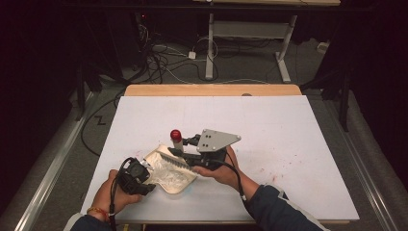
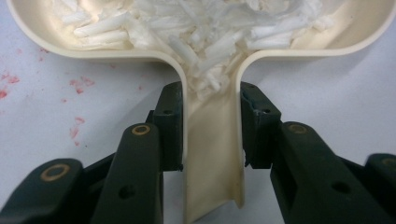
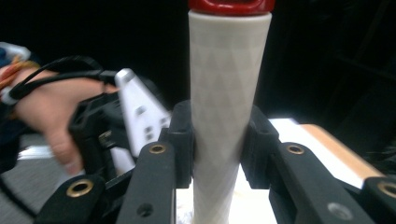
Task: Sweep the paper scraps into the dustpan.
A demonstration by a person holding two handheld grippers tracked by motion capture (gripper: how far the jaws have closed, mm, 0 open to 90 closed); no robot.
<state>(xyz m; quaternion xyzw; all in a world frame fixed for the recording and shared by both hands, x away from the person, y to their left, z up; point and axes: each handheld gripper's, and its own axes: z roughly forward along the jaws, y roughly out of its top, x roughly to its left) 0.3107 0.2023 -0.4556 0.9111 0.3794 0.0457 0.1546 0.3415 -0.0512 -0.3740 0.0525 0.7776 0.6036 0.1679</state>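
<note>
Both grippers clamped, dustpan and brush over the white desk (image 1: 288,144)

The left gripper (image 2: 210,133) has its jaws pinched on the handle of the cream plastic dustpan (image 2: 212,158), white shreds (image 2: 196,32) lying beyond; the right gripper (image 3: 218,140) grips the brush's off-white, red-capped handle (image 3: 226,93) between its jaws.

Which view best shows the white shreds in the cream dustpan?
The left gripper view: the shreds lie close and sharp inside the dustpan. The high view shows them as a small pale heap.
</note>
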